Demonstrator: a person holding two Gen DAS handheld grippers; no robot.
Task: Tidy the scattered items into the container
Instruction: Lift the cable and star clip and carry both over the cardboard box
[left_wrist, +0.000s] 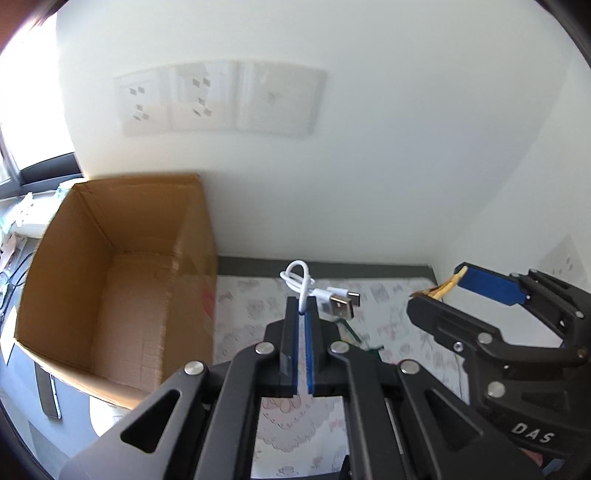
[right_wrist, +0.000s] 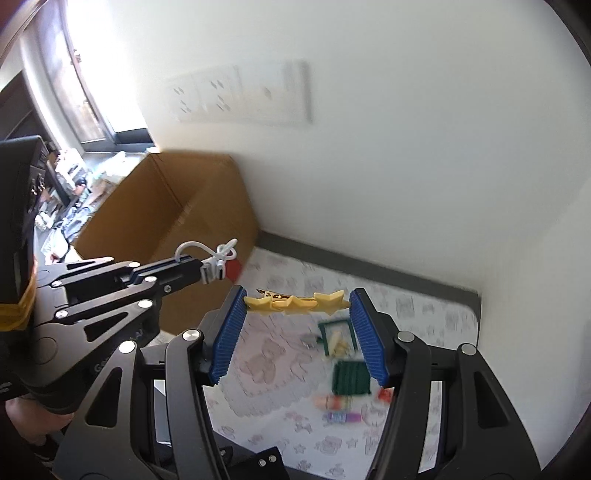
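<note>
Far left in the left wrist view: open cardboard box (left_wrist: 110, 280), upright, inside bare as far as visible, standing at the left edge of the patterned mat (left_wrist: 388, 306). Just right of the box, above the mat: left gripper (left_wrist: 302, 314), jaws pressed nearly together on a thin white USB cable (left_wrist: 301, 280). Cable bundle looped above the fingertips, plugs sticking out to the right. Further right, at about the same height: right gripper (right_wrist: 297, 306), jaws at middle width, clamping a yellow star hair clip (right_wrist: 295, 302) by its two ends. Long axis of the clip straight across from pad to pad, level.

Below the right gripper, on the mat: green frame-like thing (right_wrist: 338, 338), dark green block (right_wrist: 351, 376), some small colourful pieces (right_wrist: 338, 410), all blurred, not possible to name better.

Box to the left of both grippers; left one clearly nearer, almost beside the box wall. Probably next: carrying both loads leftward over the rim, left first, then releasing. Right one with the longer way, and likely needing to pass behind or after the left to avoid bumping.
</note>
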